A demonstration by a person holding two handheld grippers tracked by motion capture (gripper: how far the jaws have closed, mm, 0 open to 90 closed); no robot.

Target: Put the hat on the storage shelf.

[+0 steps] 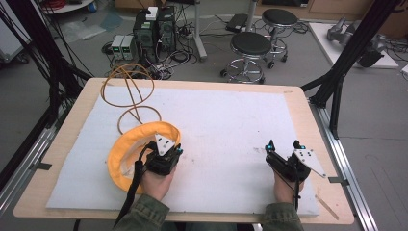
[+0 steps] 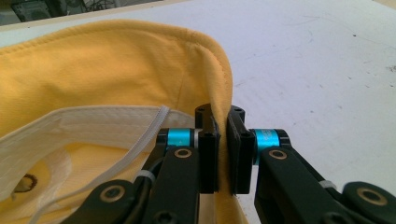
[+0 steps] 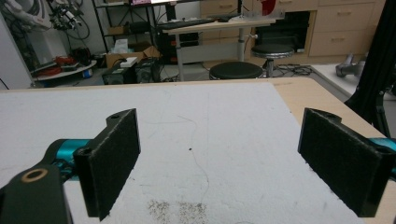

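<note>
On the left half of the table (image 1: 293,103), over the white mat (image 1: 221,125), lies a yellow hat (image 1: 126,144), crown down and lining up — a bucket-style cloth hat, as far as the high view tells. Left hand-held gripper (image 1: 169,153) is clenched on the hat's brim at its right-hand edge; in the left gripper view the two black jaws sit nearly together with the stitched yellow rim (image 2: 223,84) pinched between them, one jaw inside the brim, one outside.

Hat spreads away to the left and slightly forward of that gripper, its long axis running roughly from near-left to far-right across the mat. Right hand-held gripper (image 1: 284,147) rests well apart on the right half, jaws spread wide and holding nothing (right gripper view: bare mat between the pads (image 3: 112,161), a few dark specks). Left hand is clearly the nearer — the right would need to cross most of the mat to reach the free side of the brim.

Hat's look: soft yellow cotton, doubled seam at the edge, pale cream sweatband (image 2: 93,128) inside, a thin white cord looping across the lining. Limp cloth, likely to sag if lifted by one point.

Orange cable (image 1: 129,91) coils at the far-left corner, just beyond the hat.
</note>
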